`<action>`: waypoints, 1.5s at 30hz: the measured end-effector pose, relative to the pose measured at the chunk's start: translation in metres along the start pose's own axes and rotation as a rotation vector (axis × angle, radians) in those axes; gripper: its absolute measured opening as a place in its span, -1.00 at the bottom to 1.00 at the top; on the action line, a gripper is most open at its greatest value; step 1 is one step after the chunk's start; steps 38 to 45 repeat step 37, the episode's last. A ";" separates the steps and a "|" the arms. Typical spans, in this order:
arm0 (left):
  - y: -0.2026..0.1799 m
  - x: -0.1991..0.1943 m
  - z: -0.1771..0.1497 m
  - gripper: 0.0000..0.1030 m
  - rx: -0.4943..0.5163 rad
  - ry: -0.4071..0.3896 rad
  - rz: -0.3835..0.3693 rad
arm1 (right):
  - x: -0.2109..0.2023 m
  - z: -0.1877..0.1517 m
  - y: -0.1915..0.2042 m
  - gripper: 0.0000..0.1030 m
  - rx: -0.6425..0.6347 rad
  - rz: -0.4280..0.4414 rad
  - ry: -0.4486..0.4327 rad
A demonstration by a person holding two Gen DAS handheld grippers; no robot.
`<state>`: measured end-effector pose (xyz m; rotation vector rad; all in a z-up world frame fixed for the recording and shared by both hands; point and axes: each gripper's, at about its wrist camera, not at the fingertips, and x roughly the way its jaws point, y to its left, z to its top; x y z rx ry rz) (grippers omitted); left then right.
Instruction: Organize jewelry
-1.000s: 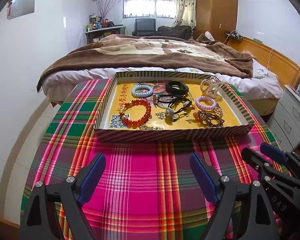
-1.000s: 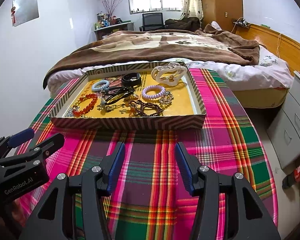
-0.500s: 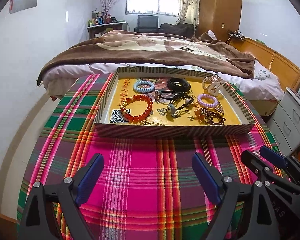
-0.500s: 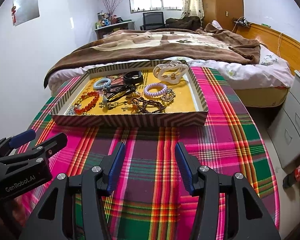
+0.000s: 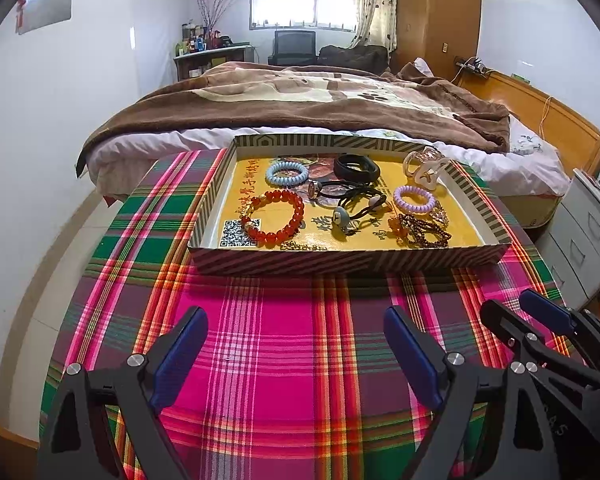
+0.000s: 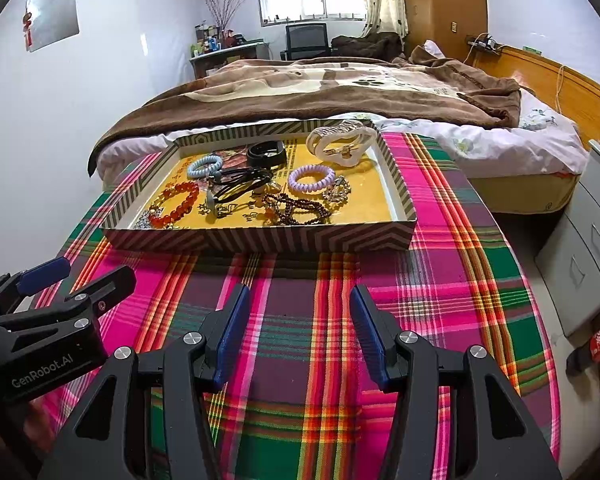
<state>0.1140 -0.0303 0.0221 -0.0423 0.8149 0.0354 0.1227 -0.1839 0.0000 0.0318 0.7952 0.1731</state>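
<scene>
A striped shallow box (image 5: 340,262) (image 6: 260,240) with a yellow floor stands on the plaid table. It holds a red bead bracelet (image 5: 276,216) (image 6: 176,204), a blue coil tie (image 5: 286,172), a purple coil tie (image 5: 414,199) (image 6: 311,178), a black band (image 5: 356,168), black hair ties (image 5: 352,204), a dark bead bracelet (image 5: 422,230) (image 6: 296,208) and a white claw clip (image 5: 426,168) (image 6: 340,142). My left gripper (image 5: 296,344) is open and empty above the cloth in front of the box. My right gripper (image 6: 298,320) is open and empty, to the right of the left one.
The table is covered in a pink, green and red plaid cloth (image 5: 292,360). A bed with a brown blanket (image 5: 300,100) lies behind the table. A grey drawer unit (image 6: 588,220) stands at the right, a cola bottle (image 6: 588,350) on the floor by it.
Both grippers have drawn back slightly and risen, so the box sits a little farther off in both views. Both stay open. Nothing in the box has moved.
</scene>
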 end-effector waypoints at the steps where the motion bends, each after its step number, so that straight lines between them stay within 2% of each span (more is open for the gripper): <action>1: 0.000 0.000 0.000 0.74 -0.001 0.001 0.000 | 0.000 0.000 0.000 0.01 0.000 0.001 -0.001; 45: 0.004 -0.003 0.001 0.74 -0.027 -0.001 0.033 | 0.000 0.000 -0.001 0.02 0.004 0.001 0.001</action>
